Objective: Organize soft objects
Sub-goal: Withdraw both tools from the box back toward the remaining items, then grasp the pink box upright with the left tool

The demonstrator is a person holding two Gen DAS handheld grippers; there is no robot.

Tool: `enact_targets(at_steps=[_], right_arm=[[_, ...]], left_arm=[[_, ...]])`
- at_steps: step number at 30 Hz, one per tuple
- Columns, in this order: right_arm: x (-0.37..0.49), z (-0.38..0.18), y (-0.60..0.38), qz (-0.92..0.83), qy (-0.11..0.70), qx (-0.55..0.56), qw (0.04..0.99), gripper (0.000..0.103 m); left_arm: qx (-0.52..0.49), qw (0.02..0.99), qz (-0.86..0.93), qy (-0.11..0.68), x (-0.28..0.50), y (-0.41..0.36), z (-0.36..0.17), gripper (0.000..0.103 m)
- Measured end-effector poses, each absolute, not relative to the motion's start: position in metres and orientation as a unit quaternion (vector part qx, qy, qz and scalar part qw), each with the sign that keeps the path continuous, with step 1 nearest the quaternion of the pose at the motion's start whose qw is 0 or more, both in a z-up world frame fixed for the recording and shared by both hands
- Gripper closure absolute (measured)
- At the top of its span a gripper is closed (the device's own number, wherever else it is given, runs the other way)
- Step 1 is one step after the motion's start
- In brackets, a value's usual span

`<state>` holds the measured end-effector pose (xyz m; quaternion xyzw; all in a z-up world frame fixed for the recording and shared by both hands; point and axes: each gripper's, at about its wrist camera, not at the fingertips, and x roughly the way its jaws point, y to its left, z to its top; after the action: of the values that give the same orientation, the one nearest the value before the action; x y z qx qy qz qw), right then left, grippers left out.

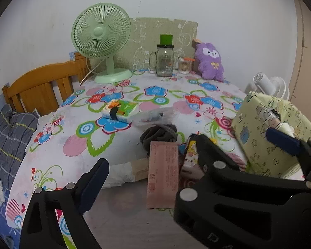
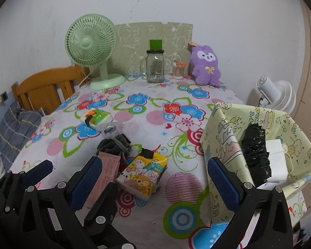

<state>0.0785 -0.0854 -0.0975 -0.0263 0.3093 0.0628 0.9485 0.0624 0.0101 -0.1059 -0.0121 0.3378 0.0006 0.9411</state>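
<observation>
A pink flat pack [image 1: 162, 174] lies at the table's near edge between the wide-apart fingers of my left gripper [image 1: 151, 164], which is open and not clamped on it. Behind it are a dark grey cloth bundle [image 1: 159, 134] and a cartoon tissue pack [image 2: 143, 176]. My right gripper [image 2: 154, 161] is open above that tissue pack, holding nothing. A green tissue pack [image 2: 95, 117] lies further back on the left. A purple plush [image 2: 206, 66] leans against the far wall. A pale yellow-green fabric bin [image 2: 224, 128] on the right holds a black bag [image 2: 257, 157] and a white box [image 2: 277, 161].
At the back of the flowered tablecloth [image 2: 176, 188] stand a green fan [image 1: 101, 39], a glass jar mug [image 1: 164, 62] and a small swab jar [image 1: 184, 64]. A white fan [image 2: 275, 97] is beyond the bin. A wooden headboard [image 1: 41, 87] and grey bedding [image 1: 8, 137] are at the left.
</observation>
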Motion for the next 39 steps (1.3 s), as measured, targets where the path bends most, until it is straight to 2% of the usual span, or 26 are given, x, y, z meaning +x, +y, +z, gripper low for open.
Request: enact_targets(at_steps=[6, 10, 18, 20, 24, 30, 35, 39], right_arm=[[0.079, -0.1, -0.081, 0.053, 0.295, -0.041, 0.953, 0.001], [0.079, -0.1, -0.079, 0.052, 0.293, -0.044, 0.954, 0.007], [0.075, -0.105, -0.077, 0.049, 0.303, -0.043, 0.951, 0.01], [0.074, -0.108, -0.078, 0.054, 0.312, -0.035, 0.948, 0.017], [0.075, -0.115, -0.078, 0.059, 0.33, -0.021, 0.942, 0.017], [0.078, -0.126, -0.074, 0.062, 0.345, -0.026, 0.936, 0.022], [0.08, -0.133, -0.075, 0.057, 0.356, -0.021, 0.932, 0.022], [0.082, -0.139, -0.082, 0.049, 0.365, -0.011, 0.93, 0.022]], left_arm=[[-0.011, 0.94, 0.004, 0.342, 0.064, 0.014, -0.112, 0.009], [-0.014, 0.938, -0.002, 0.346, 0.065, 0.016, -0.114, 0.01], [-0.018, 0.934, -0.012, 0.356, 0.063, 0.019, -0.119, 0.015], [-0.016, 0.935, -0.013, 0.355, 0.061, 0.019, -0.12, 0.015], [-0.012, 0.933, -0.014, 0.358, 0.061, 0.02, -0.124, 0.015], [-0.006, 0.928, -0.017, 0.372, 0.064, 0.022, -0.133, 0.021], [-0.005, 0.925, -0.025, 0.379, 0.066, 0.019, -0.138, 0.024], [-0.003, 0.923, -0.034, 0.384, 0.069, 0.014, -0.142, 0.032]])
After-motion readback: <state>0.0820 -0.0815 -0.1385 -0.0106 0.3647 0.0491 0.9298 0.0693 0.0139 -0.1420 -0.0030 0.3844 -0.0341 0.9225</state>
